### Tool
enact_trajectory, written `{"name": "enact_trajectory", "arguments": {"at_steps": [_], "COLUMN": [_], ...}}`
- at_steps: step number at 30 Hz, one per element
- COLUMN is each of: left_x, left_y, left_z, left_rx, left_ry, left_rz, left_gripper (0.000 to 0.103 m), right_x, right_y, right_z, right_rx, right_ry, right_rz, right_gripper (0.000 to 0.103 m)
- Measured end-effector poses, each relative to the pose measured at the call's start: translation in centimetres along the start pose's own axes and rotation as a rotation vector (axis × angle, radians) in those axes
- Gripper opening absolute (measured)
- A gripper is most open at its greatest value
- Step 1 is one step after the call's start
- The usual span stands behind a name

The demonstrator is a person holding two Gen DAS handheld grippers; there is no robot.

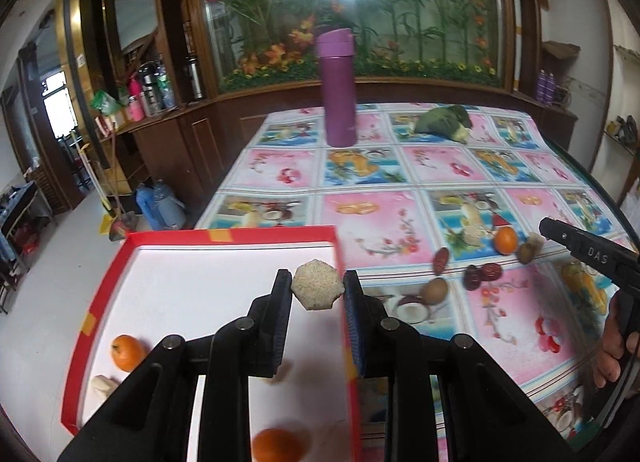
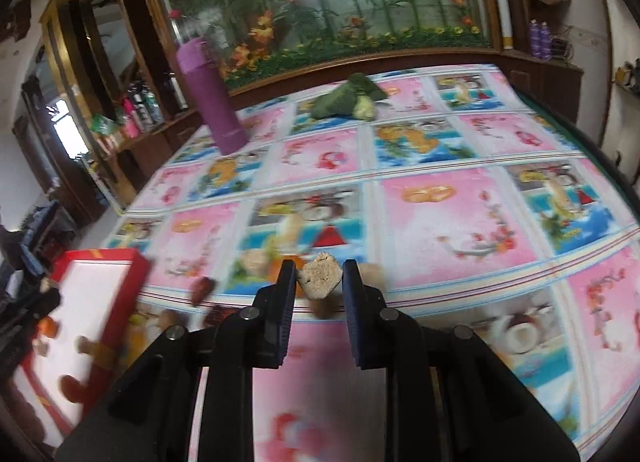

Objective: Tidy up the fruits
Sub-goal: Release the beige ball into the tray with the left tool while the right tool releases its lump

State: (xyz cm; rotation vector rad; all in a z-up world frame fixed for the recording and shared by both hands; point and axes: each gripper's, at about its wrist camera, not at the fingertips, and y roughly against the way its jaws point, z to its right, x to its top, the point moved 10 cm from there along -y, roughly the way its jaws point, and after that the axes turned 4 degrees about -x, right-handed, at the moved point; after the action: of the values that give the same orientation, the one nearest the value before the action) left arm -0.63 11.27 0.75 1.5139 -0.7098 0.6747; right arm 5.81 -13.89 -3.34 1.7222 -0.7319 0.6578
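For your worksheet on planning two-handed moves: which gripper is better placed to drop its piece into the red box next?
Left. The left gripper holds its beige piece above the red box; the right gripper is over the tablecloth.

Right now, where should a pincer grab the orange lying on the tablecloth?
Probably across its widest middle, coming straight down: the orange is a round ball, so an off-centre pinch may slip. A pale piece sits close on its left and a brown fruit on its right, so pinch its near and far sides.
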Motion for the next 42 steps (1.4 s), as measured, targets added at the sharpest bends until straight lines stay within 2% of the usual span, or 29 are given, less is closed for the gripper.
{"name": "enact_trajectory", "arguments": {"at_steps": [2, 6, 9, 13, 17, 20, 32, 38, 42], "left_x": [-0.2, -1.1, -1.8, -3.2, -4.4, -5.2, -5.6, -5.7, -5.7], "left_y": [0.0, 0.2, 0.2, 0.1, -0.6, -0.9, -1.1, -1.1, -1.1], "left_z": [-1.5, -4.8, -7.3, -10.3, -12.0, -12.8, -13.1, -13.1, -13.0], "left_rx": [0.014, 0.059, 0.092, 0.145, 0.172, 0.176, 0.175, 0.189, 0.191], "left_ry": [0.019, 0.059, 0.093, 0.124, 0.144, 0.156, 0.141, 0.135, 0.136], "left_rz": [-0.004, -0.008, -0.013, -0.03, -0.06, -0.076, -0.063, -0.067, -0.074], "left_gripper": [0.025, 0.025, 0.025, 0.025, 0.025, 0.025, 0.025, 0.026, 0.027], "right_x": [0.1, -0.3, -1.1, -2.9, -5.7, -7.3, -8.7, -8.6, -8.0], "right_y": [-0.1, -0.6, -1.0, -2.0, -3.7, -4.6, -7.2, -6.8, -6.0], "right_z": [-2.7, -11.1, -16.3, -21.6, -25.1, -26.1, -25.7, -25.4, -24.9], "right_rx": [0.045, 0.177, 0.241, 0.284, 0.282, 0.27, 0.211, 0.218, 0.244], "right_ry": [0.016, 0.103, 0.162, 0.245, 0.315, 0.34, 0.358, 0.355, 0.327], "right_rz": [-0.004, -0.028, -0.051, -0.096, -0.174, -0.213, -0.299, -0.3, -0.284], "right_gripper": [0.025, 0.026, 0.026, 0.026, 0.026, 0.026, 0.026, 0.026, 0.035]}}
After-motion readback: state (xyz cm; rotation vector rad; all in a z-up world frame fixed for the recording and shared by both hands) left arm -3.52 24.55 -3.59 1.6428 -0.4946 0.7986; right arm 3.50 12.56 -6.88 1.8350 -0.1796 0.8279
